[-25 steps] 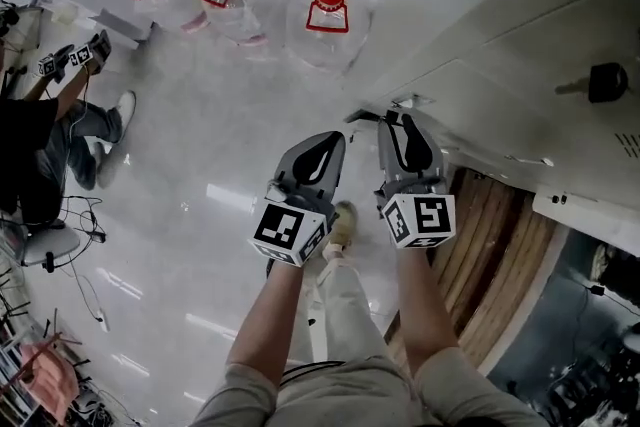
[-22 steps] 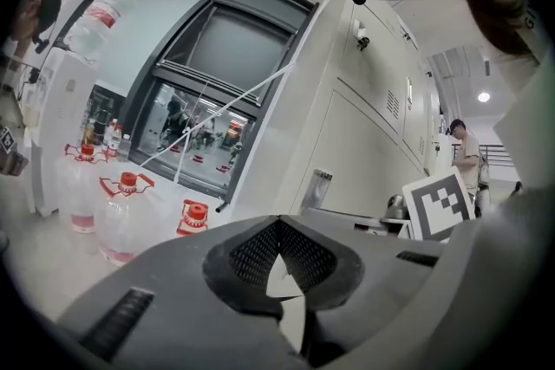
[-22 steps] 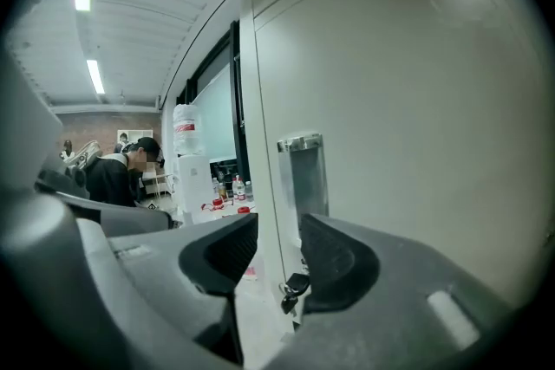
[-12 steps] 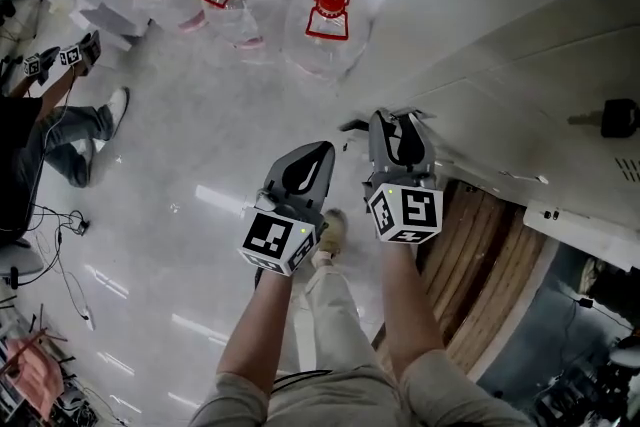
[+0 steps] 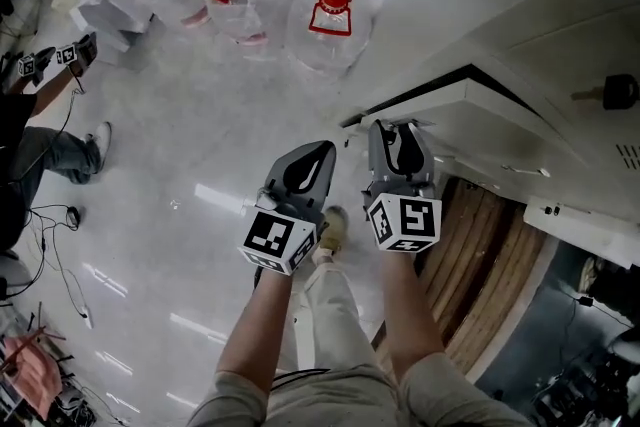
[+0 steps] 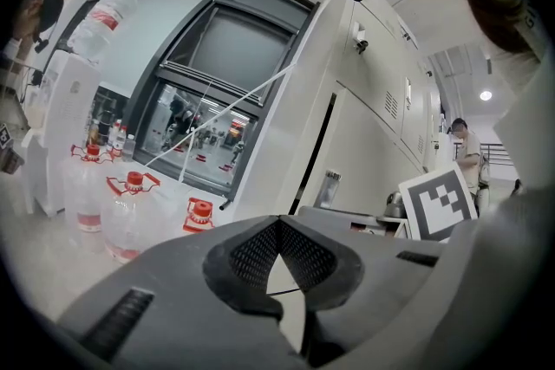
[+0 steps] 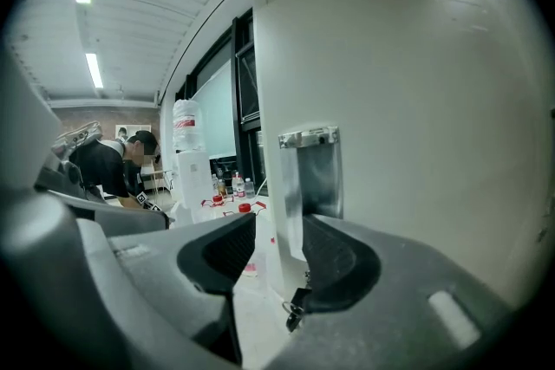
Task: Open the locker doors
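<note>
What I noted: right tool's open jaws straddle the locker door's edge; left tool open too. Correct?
No: the left tool is shut, empty, in the left gripper view. The right tool, open, does straddle the locker door edge.

The floor [image 5: 190,175] is pale, glossy and faintly speckled, with streaks of overhead light reflected on it. Three large clear water jugs [image 5: 330,20] with red caps and red handles stand on it in a row. In the left gripper view a big dark-framed window [image 6: 221,74] rises behind them, its glass showing a lit interior. A white water dispenser [image 7: 186,186] with a bottle on top stands nearby, and long strip lights [image 7: 94,69] run along the ribbed ceiling [image 7: 147,30]. A person [image 5: 25,150] in dark clothes sits at the left edge, with black cables [image 5: 60,245] trailing over the floor close by.
</note>
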The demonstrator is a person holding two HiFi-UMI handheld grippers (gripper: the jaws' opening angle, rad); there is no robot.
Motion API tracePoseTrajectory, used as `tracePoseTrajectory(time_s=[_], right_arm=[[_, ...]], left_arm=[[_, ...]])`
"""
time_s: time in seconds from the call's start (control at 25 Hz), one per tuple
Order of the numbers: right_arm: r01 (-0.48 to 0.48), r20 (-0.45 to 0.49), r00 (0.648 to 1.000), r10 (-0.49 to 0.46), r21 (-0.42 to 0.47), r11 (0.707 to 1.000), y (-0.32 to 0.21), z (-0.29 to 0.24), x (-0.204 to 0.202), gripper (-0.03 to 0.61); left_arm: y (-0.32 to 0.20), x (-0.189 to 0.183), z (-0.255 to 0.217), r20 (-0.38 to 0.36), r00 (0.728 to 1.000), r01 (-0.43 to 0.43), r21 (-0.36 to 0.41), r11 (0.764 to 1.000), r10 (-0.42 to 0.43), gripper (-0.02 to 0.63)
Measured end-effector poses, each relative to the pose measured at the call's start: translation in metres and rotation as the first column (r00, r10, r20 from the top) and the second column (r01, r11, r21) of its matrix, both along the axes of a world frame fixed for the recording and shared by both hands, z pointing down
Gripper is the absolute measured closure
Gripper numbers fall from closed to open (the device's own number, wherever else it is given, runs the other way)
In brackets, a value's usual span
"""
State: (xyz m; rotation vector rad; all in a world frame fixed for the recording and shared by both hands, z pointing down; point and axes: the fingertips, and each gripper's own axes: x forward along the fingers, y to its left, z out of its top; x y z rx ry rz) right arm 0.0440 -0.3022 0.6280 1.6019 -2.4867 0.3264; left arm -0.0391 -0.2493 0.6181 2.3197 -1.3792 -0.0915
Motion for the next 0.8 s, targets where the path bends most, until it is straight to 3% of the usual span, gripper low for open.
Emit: tracePoseTrajectory(time_s=[0.6, 0.8], right_arm=[[-0.106, -0.019, 0.994, 0.106, 0.003, 0.994, 0.060, 0.000, 0.010, 0.413], [-0.147, -0.030, 0.989, 0.147, -0.001, 0.989, 0.074, 0.001, 0.020, 0.459]], left_arm=[[0.033, 0.006, -0.003, 0.007, 0.996, -0.092, 0.009, 0.996, 0.092, 0.615], [0.042, 0.008, -0.004, 0.012, 0.993, -0.122, 0.009, 0.993, 0.122, 0.615]])
